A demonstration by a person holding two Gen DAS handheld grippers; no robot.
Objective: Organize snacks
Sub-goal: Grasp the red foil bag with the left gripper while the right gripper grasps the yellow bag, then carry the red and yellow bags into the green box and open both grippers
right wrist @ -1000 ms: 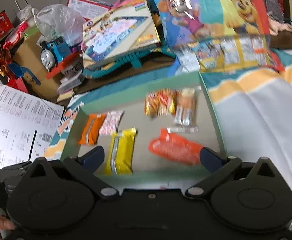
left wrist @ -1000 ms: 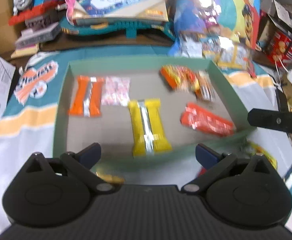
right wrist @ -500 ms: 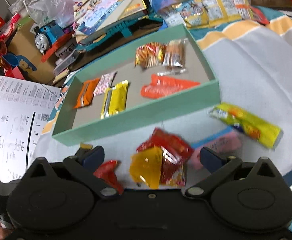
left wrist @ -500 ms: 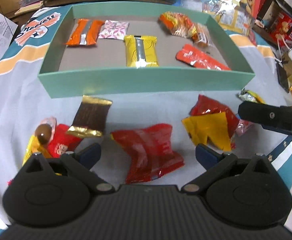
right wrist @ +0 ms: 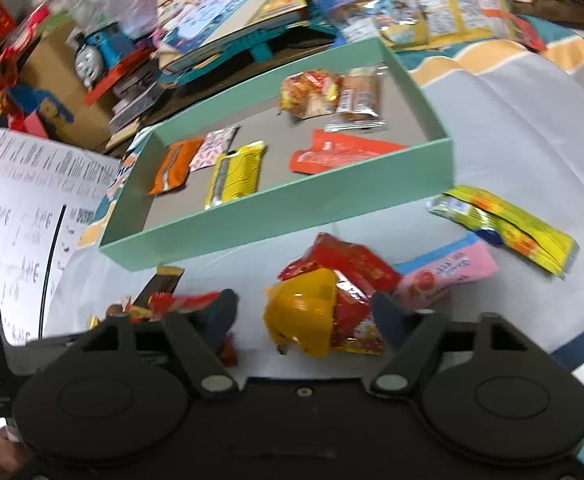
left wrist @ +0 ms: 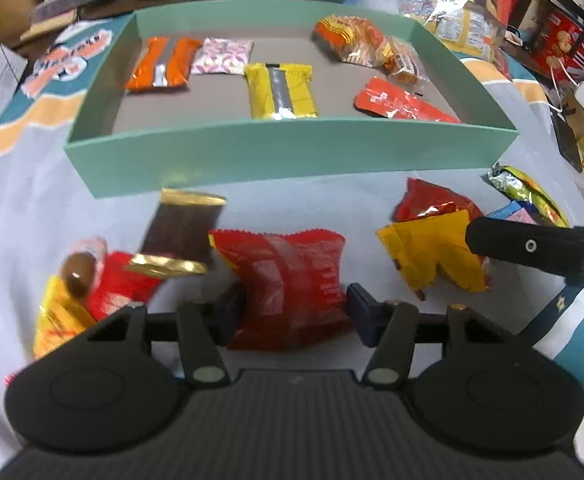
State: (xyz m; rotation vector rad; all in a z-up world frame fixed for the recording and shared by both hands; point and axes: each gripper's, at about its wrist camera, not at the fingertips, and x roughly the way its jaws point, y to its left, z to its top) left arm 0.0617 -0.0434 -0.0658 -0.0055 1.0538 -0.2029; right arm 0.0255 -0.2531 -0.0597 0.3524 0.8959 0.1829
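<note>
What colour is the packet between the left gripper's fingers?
Red, a crinkly red packet with serrated ends; clearest in the left wrist view.

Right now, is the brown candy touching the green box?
Apart. In the left wrist view a strip of pale cloth shows between the gold top edge of the brown candy and the near wall of the green box.

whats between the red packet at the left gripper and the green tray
Mostly bare cloth, seen in the left wrist view; the brown bar lies just left of that line, short of the tray.
</note>
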